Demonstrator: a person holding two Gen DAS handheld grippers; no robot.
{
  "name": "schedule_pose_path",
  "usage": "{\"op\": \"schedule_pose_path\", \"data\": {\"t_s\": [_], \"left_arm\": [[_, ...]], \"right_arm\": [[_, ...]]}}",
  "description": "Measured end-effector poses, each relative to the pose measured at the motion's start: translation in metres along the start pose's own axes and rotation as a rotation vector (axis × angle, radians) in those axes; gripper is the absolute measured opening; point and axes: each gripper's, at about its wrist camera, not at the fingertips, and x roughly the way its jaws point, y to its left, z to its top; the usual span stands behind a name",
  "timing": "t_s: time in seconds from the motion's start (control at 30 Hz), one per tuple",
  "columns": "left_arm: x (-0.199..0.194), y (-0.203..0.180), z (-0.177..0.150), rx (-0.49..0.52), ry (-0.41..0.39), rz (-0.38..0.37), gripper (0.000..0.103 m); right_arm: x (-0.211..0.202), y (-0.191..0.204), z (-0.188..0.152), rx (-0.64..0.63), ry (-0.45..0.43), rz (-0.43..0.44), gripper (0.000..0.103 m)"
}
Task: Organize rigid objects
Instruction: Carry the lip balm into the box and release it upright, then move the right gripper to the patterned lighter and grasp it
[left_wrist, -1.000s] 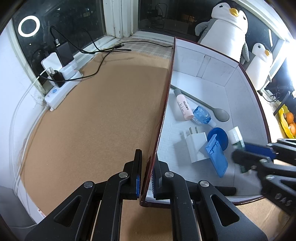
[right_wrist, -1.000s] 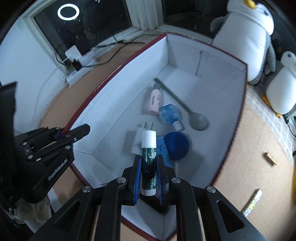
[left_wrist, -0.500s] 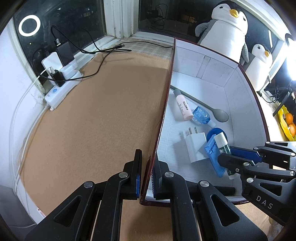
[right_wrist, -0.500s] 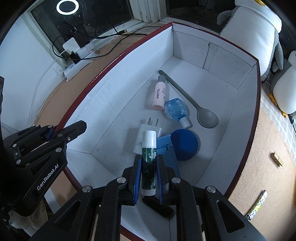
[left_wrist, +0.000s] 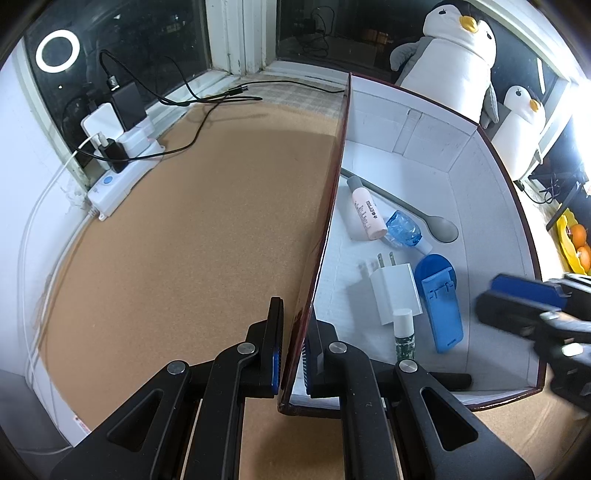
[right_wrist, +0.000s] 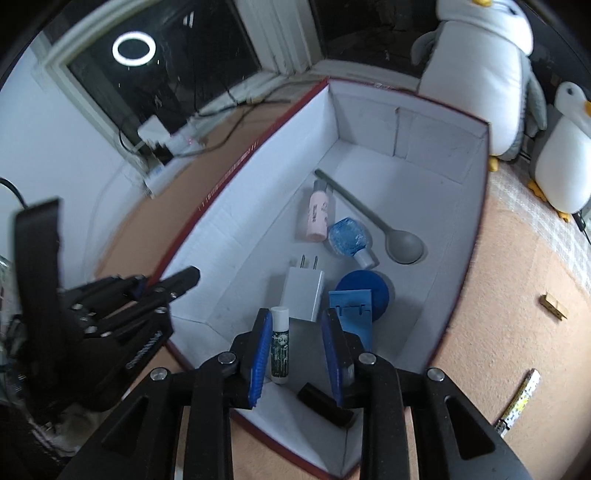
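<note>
A white box with a dark red rim (left_wrist: 334, 192) (right_wrist: 236, 173) stands on the cork table. My left gripper (left_wrist: 293, 354) is shut on the box's near left wall. My right gripper (right_wrist: 297, 350) is open above the box's near end, blurred in the left wrist view (left_wrist: 524, 302). A green tube with a white cap (right_wrist: 279, 345) (left_wrist: 403, 334) lies on the box floor beside my right gripper's left finger, free of it. Also inside are a white charger (right_wrist: 303, 291), a blue stand (right_wrist: 360, 299), a pink bottle (right_wrist: 319, 214), a blue bottle (right_wrist: 349, 238) and a grey spoon (right_wrist: 388, 232).
A black object (right_wrist: 325, 404) lies in the box's near corner. A power strip with chargers and cables (left_wrist: 118, 158) sits at the far left by the window. Two plush penguins (left_wrist: 454, 55) stand behind the box. A clothespin (right_wrist: 553, 306) and a patterned stick (right_wrist: 517, 400) lie on the table right of the box.
My right gripper has opened and let go of the green tube, which now lies on the box floor. The right gripper has drawn back. The left gripper has not moved.
</note>
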Motion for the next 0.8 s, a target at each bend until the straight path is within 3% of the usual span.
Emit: {"op": "schedule_pose_path", "data": {"t_s": [0.23,0.47,0.7,0.8], "left_arm": [[0.006,-0.002,0.002,0.006,0.010,0.009,0.008],[0.010,-0.004,0.004,0.013,0.021,0.019,0.008],[0.012,-0.005,0.005,0.017,0.026,0.027,0.008],[0.012,-0.006,0.005,0.021,0.030,0.031,0.008]], "right_arm": [[-0.051,-0.041,-0.015,0.116,-0.107,0.033,0.027],[-0.086,-0.115,-0.046,0.310,-0.175,-0.026,0.031],[-0.075,-0.177,-0.077,0.430,-0.119,-0.184,0.031],[-0.056,-0.199,-0.092,0.483,-0.065,-0.208,0.031]]}}
